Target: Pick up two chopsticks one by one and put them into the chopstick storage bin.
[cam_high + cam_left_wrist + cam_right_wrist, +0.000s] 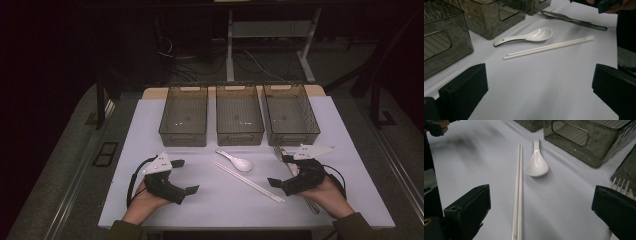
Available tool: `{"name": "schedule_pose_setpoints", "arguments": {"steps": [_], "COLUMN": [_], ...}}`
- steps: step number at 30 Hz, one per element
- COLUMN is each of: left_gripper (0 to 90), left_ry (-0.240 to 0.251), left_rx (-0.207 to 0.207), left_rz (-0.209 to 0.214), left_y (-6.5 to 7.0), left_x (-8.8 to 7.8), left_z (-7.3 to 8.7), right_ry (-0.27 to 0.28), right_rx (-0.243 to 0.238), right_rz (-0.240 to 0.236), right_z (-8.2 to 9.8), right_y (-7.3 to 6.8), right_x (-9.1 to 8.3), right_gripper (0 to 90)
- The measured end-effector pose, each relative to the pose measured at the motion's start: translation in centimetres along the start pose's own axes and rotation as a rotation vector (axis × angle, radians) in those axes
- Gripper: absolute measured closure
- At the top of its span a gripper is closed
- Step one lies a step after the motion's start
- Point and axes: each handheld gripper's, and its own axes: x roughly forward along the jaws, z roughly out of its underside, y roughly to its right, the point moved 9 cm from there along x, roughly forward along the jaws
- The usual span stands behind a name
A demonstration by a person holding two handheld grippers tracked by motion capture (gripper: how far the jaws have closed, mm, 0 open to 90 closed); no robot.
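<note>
A white ceramic spoon (pixel 235 160) lies on the white table just in front of the middle bin. Beside it, a pair of white chopsticks (pixel 248 181) runs diagonally toward the front right. A metal fork (pixel 280 151) and other metal cutlery lie under my right hand. My left gripper (pixel 186 176) rests open at the front left, pointing at the spoon (pixel 529 37) and chopsticks (pixel 549 47). My right gripper (pixel 280 171) rests open at the front right. The chopsticks (pixel 517 190) lie between its jaws' lines, the spoon (pixel 537 162) sits farther ahead, and the fork tines (pixel 620 185) are by its right jaw.
Three dark see-through bins stand in a row at the back: left (pixel 184 120), middle (pixel 239 119), right (pixel 290 117). The white table surface (pixel 150 145) ends close to both hands at the front. Floor cables and desk legs lie beyond the table.
</note>
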Motion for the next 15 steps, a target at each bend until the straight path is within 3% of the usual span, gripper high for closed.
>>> {"name": "schedule_pose_setpoints", "arguments": {"steps": [15], "left_gripper": [0.0], "left_ry": [0.002], "left_rx": [-0.001], "left_rz": [0.001], "left_y": [0.0], "left_x": [-0.1], "left_z": [0.0], "right_ry": [-0.019], "right_rx": [-0.007], "right_rz": [-0.029], "right_z": [-0.6], "right_y": [-0.6], "right_x": [1.3], "right_gripper": [2.0]}}
